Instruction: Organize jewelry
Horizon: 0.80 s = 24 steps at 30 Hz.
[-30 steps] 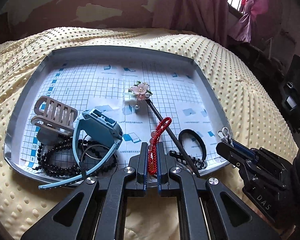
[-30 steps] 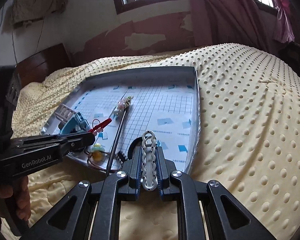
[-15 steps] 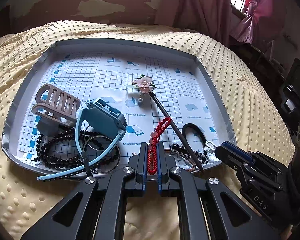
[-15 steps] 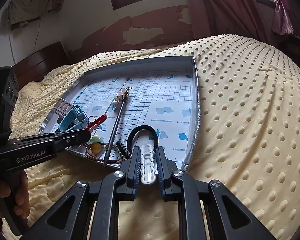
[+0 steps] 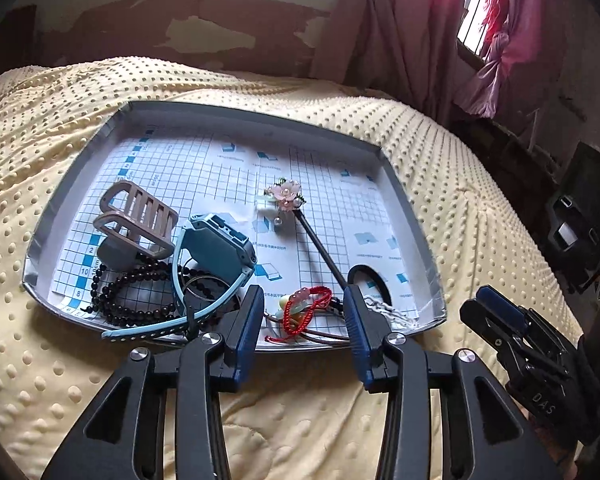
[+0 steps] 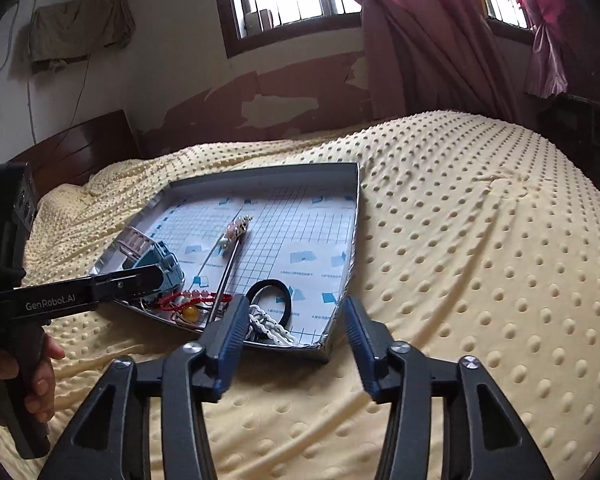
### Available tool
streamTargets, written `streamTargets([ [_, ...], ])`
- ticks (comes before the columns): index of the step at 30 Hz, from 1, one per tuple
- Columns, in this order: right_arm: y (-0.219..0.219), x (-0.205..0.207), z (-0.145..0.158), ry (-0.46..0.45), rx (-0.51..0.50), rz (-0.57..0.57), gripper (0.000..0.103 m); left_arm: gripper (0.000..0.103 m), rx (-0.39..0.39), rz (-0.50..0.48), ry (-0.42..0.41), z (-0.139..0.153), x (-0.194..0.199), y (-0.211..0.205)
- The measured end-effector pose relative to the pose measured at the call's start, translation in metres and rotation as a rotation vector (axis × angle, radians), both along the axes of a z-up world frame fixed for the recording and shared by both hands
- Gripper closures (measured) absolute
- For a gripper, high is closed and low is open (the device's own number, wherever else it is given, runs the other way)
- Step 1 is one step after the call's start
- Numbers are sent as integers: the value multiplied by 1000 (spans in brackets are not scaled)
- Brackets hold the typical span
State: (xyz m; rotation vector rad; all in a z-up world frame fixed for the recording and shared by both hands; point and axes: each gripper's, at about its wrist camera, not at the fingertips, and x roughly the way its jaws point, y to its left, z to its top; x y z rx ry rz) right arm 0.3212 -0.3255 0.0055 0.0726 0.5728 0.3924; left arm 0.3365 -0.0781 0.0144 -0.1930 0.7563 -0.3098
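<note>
- Left tongs (image 5: 303,304) are gaping wide, gripping nothing, hovering over the near rim of the tray (image 5: 404,200).
- Red cord bracelet (image 5: 306,310) is lying inside the tray at its 6 o'clock edge, between the two left fingers (image 5: 246,320) but apparently touching neither.
- Right tongs (image 6: 294,314) are also standing wide open and empty, hanging above the tray's near right corner.
- White chain bracelet (image 6: 270,326) is resting in that corner of the tray, just beside the right tongs' left finger and overlapping the black hair tie (image 6: 270,298).
- In the left wrist view the hair tie is sitting at about 4 o'clock in the tray.
- Flower hairpin (image 5: 286,196) is lying near the tray centre, its dark stick running toward 5 o'clock.
- Blue watch (image 5: 214,248) is sitting at 7 o'clock, its strap poking over the near rim.
- Beige hair claw (image 5: 138,220) is sitting at 9 o'clock, with the black bead strand (image 5: 134,284) coiling just below it and under the watch.
- Tray is sitting on a yellow dotted bedspread (image 6: 480,260).
- A hand (image 6: 18,372) is gripping the left tool's handle at 8 o'clock in the right wrist view.
</note>
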Motion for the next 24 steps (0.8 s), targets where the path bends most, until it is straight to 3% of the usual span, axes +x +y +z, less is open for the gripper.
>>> streamTargets([
  [5, -12, -16, 14, -37, 50, -35, 25, 33, -42, 36, -69, 17, -21, 7],
  [7, -16, -23, 21, -56, 91, -37, 9, 28, -59, 48, -112, 26, -32, 11],
  [9, -20, -31, 29, -80, 142, -31, 1, 19, -58, 47, -147, 35, -43, 13],
  [11, -21, -38, 37, -102, 171, -32, 0, 5, -14, 79, -201, 47, -57, 14],
  [15, -22, -54, 52, -144, 210, -33, 0, 3, 4, 97, -315, 67, -87, 18],
  [24, -11, -105, 81, -259, 197, -30, 0, 2, 1, 112, -413, 95, -139, 32],
])
